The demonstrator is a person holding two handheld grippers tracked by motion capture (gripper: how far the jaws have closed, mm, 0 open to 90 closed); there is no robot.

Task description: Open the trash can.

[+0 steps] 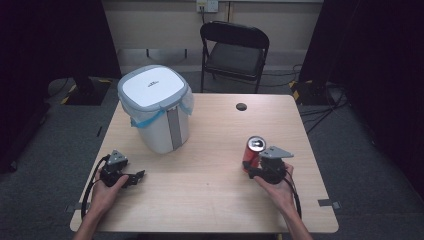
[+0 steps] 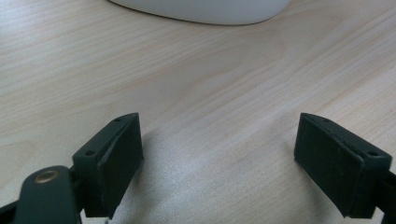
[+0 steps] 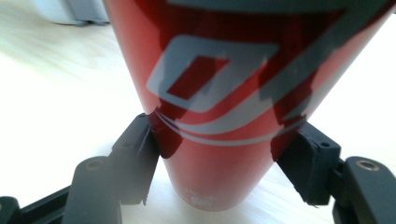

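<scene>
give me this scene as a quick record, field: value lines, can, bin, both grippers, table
can: red can, upright, between the right gripper's jaws
right gripper: shut on the can, pads on both sides
left gripper: open, nothing between its jaws, low over the table
bin: white bin, lid closed, blue liner at the rim, far left
table: light wood table

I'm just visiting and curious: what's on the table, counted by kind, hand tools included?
Bins: 1, a white lidded bin
Cans: 1, a red can clamped in the right gripper
Grippers: 2, counting the left gripper, open over bare wood
Total: 4
</scene>
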